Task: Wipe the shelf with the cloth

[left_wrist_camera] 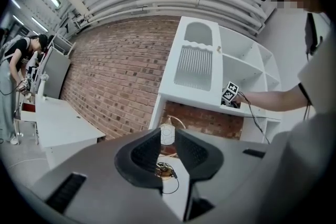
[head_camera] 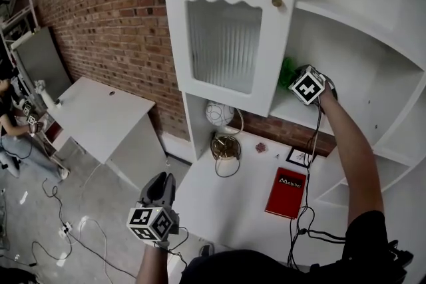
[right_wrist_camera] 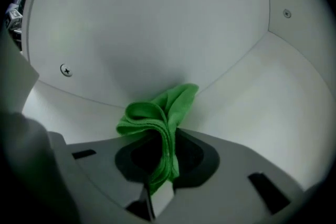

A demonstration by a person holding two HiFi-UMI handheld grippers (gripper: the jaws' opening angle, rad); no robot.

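Right gripper (right_wrist_camera: 163,145) clamps green cloth (right_wrist_camera: 156,117); red book's (head_camera: 287,193) white title unreadable.

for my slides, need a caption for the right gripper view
Right gripper shut on a green cloth, held inside a white shelf compartment.

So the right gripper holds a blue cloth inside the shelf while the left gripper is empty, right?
Not blue: the right gripper view shows the cloth is green. The right gripper is shut on it inside the shelf, and the left gripper holds nothing.
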